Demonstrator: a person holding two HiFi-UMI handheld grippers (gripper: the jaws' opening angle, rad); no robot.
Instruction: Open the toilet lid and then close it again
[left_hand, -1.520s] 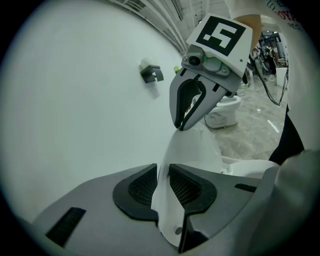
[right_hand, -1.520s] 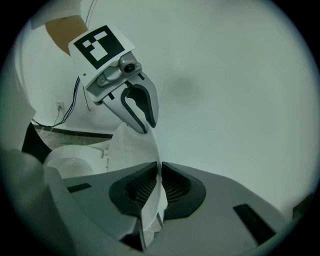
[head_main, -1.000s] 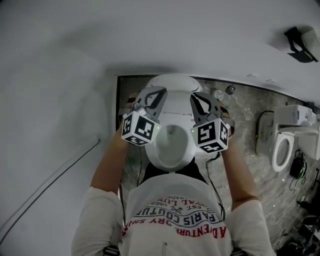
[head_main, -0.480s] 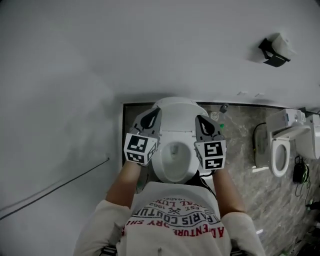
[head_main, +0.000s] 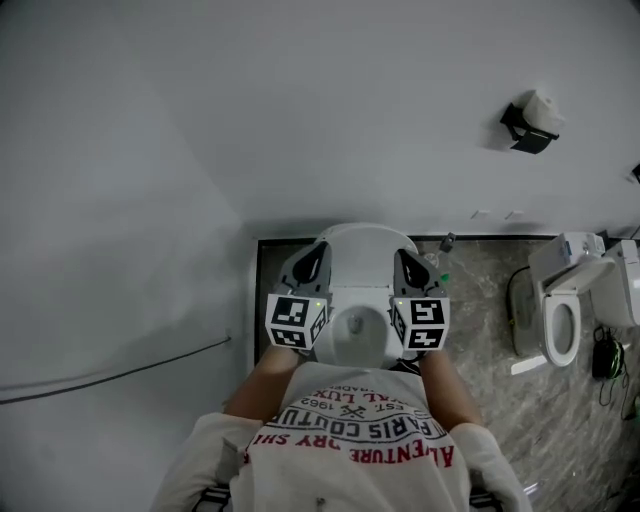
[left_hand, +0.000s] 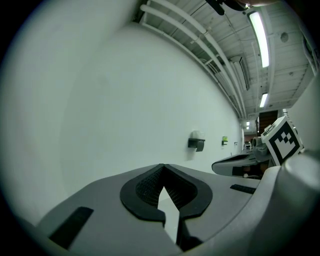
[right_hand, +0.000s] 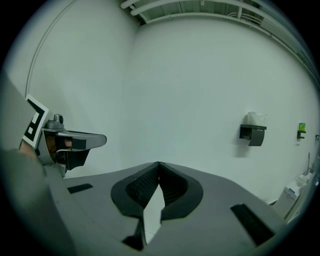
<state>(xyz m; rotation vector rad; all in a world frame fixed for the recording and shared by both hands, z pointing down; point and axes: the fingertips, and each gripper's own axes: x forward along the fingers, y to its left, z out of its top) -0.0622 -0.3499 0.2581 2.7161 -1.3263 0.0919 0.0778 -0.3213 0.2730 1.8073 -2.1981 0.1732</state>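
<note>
Status: left two-jaw gripper (head_main: 310, 262) and right two-jaw gripper (head_main: 412, 265) are both closed on nothing and aimed at the wall, flanking the white ceramic toilet (head_main: 358, 300) at the grey stone floor's (head_main: 480, 290) wall edge. The white lid (head_main: 365, 240) is judged raised, so closing is pending. Its top edge must be reached, tipped forward and lowered gently.

A second toilet (head_main: 560, 325) stands on the marbled floor (head_main: 480, 300); above it a black paper holder (head_main: 527, 128) hangs on the wall (head_main: 350, 100)
</note>
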